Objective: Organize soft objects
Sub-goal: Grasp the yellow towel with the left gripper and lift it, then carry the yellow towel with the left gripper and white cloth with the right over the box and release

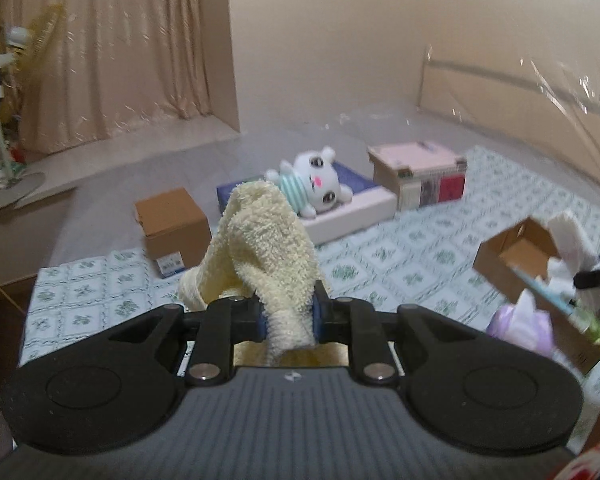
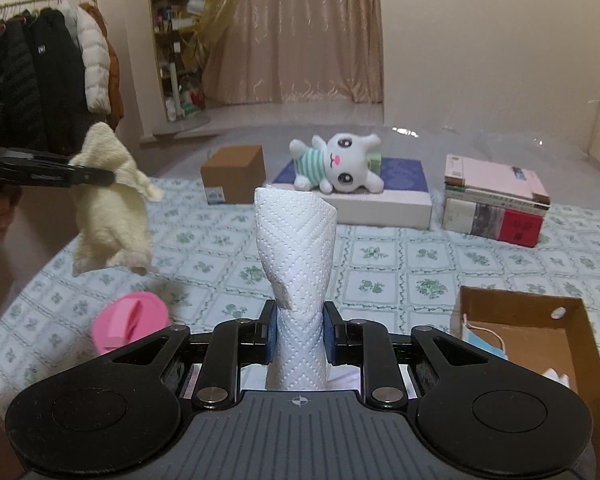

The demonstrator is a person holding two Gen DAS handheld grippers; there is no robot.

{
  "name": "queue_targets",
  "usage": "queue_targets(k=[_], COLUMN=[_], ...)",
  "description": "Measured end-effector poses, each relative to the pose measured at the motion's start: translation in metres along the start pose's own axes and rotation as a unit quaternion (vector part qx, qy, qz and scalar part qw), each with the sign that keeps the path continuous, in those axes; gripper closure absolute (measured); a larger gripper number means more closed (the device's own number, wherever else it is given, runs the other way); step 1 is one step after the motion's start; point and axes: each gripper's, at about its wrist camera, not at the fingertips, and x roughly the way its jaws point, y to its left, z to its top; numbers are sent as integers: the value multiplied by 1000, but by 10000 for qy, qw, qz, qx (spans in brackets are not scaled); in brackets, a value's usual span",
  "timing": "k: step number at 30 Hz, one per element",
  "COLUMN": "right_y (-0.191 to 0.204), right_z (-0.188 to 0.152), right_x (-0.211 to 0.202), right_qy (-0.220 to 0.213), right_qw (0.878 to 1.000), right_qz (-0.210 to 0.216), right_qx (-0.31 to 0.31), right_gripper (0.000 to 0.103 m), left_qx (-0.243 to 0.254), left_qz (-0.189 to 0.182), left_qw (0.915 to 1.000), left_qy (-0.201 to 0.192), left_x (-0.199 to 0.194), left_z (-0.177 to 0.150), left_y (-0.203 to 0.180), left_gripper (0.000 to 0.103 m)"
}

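My left gripper is shut on a pale yellow fluffy towel and holds it above the patterned cloth; the towel and left gripper also show at the left of the right wrist view. My right gripper is shut on a white embossed paper towel that stands up between its fingers. An open cardboard box lies at the right with a face mask inside; it shows in the left wrist view too. A white plush toy lies on a flat box at the back.
A green-patterned cloth covers the surface. A closed brown box, a flat white and blue box and a book stack stand at the back. A pink object lies front left. Coats hang at far left.
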Motion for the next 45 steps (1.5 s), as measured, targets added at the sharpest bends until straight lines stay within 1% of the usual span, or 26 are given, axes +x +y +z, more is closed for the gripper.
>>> queue_targets(k=[4, 8, 11, 15, 18, 22, 26, 31, 37, 45], right_y=[-1, -5, -10, -14, -20, -28, -39, -51, -62, -75], right_z=[-8, -17, -27, -40, -49, -58, -68, -82, -97, -108], right_x=[-28, -50, -66, -84, -97, -112, -126, -142, -157, -173], right_qy=[-166, -312, -399, -449, -535, -648, -725, -740, -751, -821], right_qw=[9997, 9989, 9982, 9978, 9968, 9949, 9926, 9903, 9881, 9844], right_qz=[-13, -31, -106, -200, -265, -341, -434, -555, -664, -879], right_qx=[178, 344, 441, 454, 528, 694, 869, 1034, 1168, 1282], right_gripper=[80, 80, 80, 80, 80, 80, 80, 80, 80, 80], left_qx=[-77, -66, -6, -57, -57, -248, -339, -475, -513, -368], left_qz=[67, 4, -61, -228, -376, -607, -664, -771, -935, -1117], left_qw=[9996, 9990, 9983, 9975, 9972, 9963, 9959, 9948, 9936, 9927], left_qy=[-249, -445, -574, -659, -648, -561, -520, -458, -365, -267], left_x=[-42, -77, -95, -109, -107, -97, -87, -77, -70, -59], left_z=[6, 9, 10, 8, 2, -11, -23, -34, -42, -43], left_y=[-22, -52, -78, -108, -135, -168, -201, -233, -263, -294], left_gripper=[85, 85, 85, 85, 85, 85, 85, 85, 85, 85])
